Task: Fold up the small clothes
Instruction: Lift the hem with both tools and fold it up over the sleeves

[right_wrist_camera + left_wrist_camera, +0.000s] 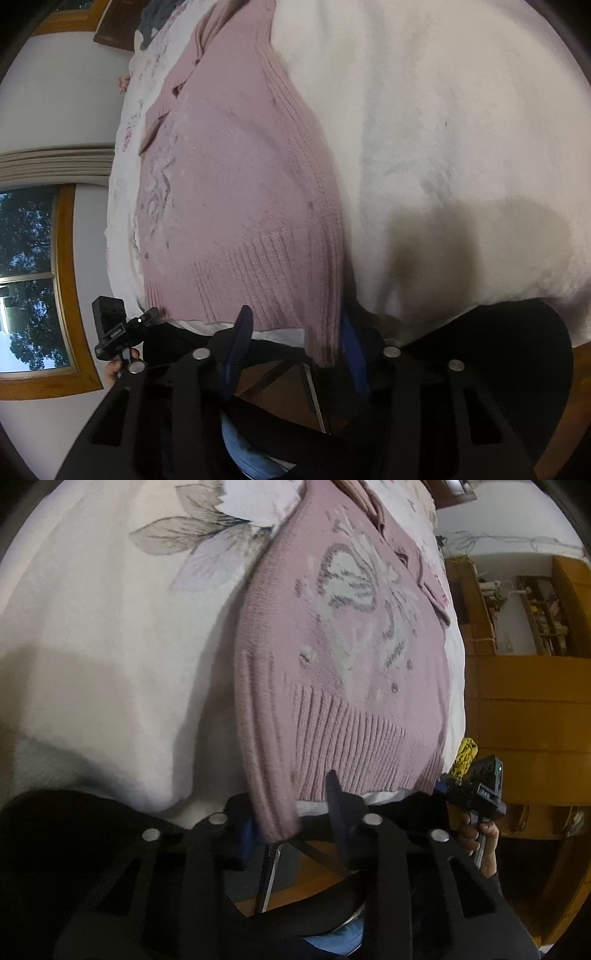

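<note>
A white blanket (92, 646) printed with grey leaves spreads ahead of the jaws and to their left in the left wrist view. Right of them stand orange-brown wooden cabinets (517, 709) and cluttered shelves (539, 616) against a white wall (509, 528). In the right view, a wood-framed window (33, 280) left of the jaws shows trees and daylight.
</note>
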